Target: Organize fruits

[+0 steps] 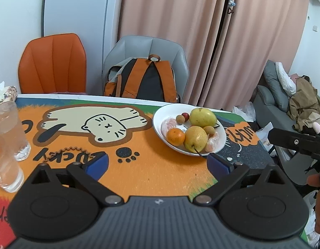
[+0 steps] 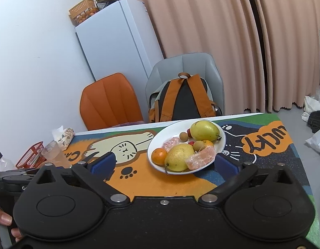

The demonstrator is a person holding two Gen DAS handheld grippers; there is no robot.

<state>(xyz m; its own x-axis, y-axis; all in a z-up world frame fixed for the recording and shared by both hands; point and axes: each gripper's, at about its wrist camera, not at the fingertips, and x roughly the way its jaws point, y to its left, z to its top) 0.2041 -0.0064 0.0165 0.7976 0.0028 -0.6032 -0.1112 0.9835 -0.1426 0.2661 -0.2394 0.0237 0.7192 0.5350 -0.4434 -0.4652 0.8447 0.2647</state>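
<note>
A white plate sits on the cartoon cat table mat, far right of the table. It holds two yellow pears, an orange mandarin, wrapped pink pomelo pieces, small brown longans and a small red fruit. My left gripper hangs open above the mat, short of the plate, nothing between its blue pads. My right gripper is also open and empty, with the plate's near rim showing between its fingers. The right gripper's black body shows at the left view's right edge.
Clear plastic cups stand at the table's left, with a red basket and a tissue pack behind. An orange chair and a grey chair holding a backpack stand beyond the far edge. A white fridge is behind.
</note>
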